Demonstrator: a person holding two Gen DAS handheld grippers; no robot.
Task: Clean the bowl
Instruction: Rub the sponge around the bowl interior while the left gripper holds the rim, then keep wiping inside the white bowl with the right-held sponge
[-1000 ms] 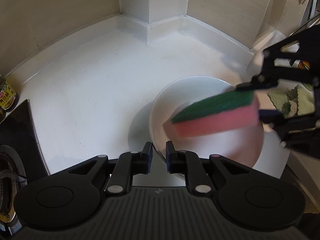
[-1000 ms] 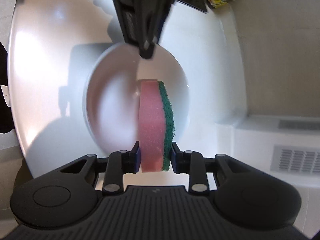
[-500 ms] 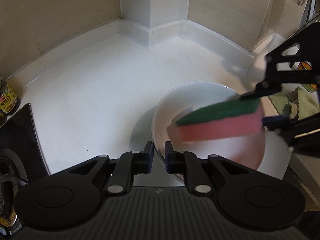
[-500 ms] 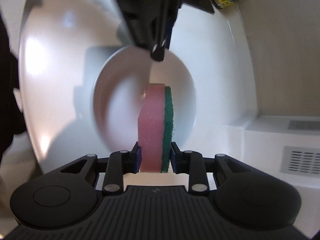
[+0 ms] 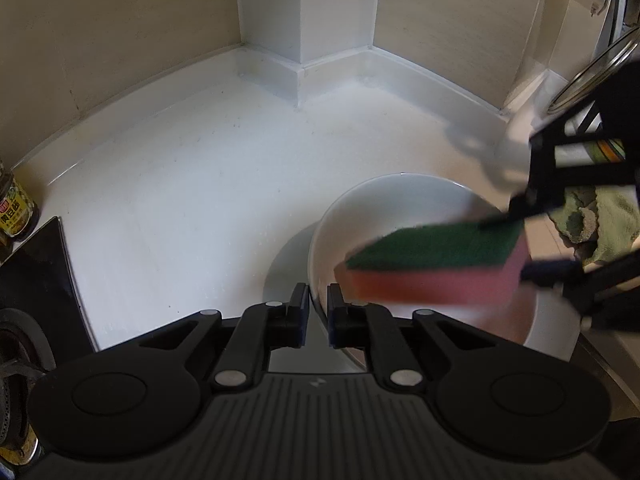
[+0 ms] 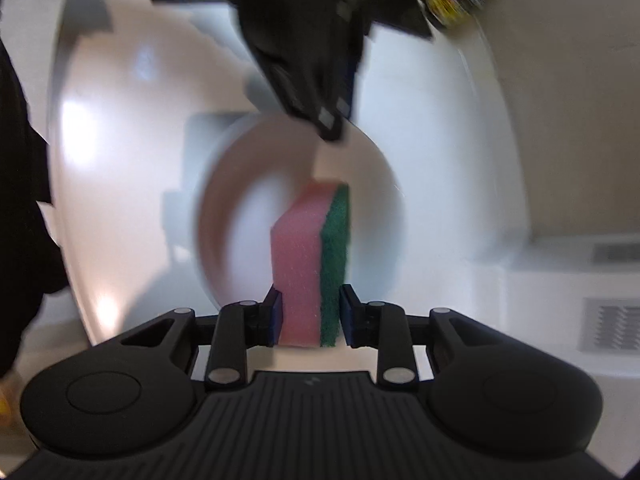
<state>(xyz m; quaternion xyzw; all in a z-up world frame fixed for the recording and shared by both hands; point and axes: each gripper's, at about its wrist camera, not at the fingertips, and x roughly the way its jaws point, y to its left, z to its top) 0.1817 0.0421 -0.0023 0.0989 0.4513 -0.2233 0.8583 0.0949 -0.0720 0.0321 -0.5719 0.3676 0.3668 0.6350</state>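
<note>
A white bowl (image 5: pixel 404 196) stands on the white table (image 5: pixel 192 184), toward its right side near the front edge, with a corner of tiled wall behind. The left gripper (image 5: pixel 318 306) straddles the bowl's near rim: one finger is outside the wall, the other inside, and its jaws are closing on that rim, with a narrow gap visible either side of the rim, so the pads do not yet appear to press on it. The right gripper (image 6: pixel 311 318) has its jaws clamped on a sponge (image 6: pixel 310 256), pink foam on one face and green scouring pad on the other, gripped at one end across its thickness. The sponge reaches into the bowl from the right side; its free end is down inside the bowl, though the blur does not show whether it touches the inner surface. A crumpled green cloth (image 5: pixel 600 220) lies to the right of the bowl, beyond the right gripper. A jar with a yellow label (image 5: pixel 14 212) stands at the far left of the table, next to a black hob (image 5: pixel 36 280).
</note>
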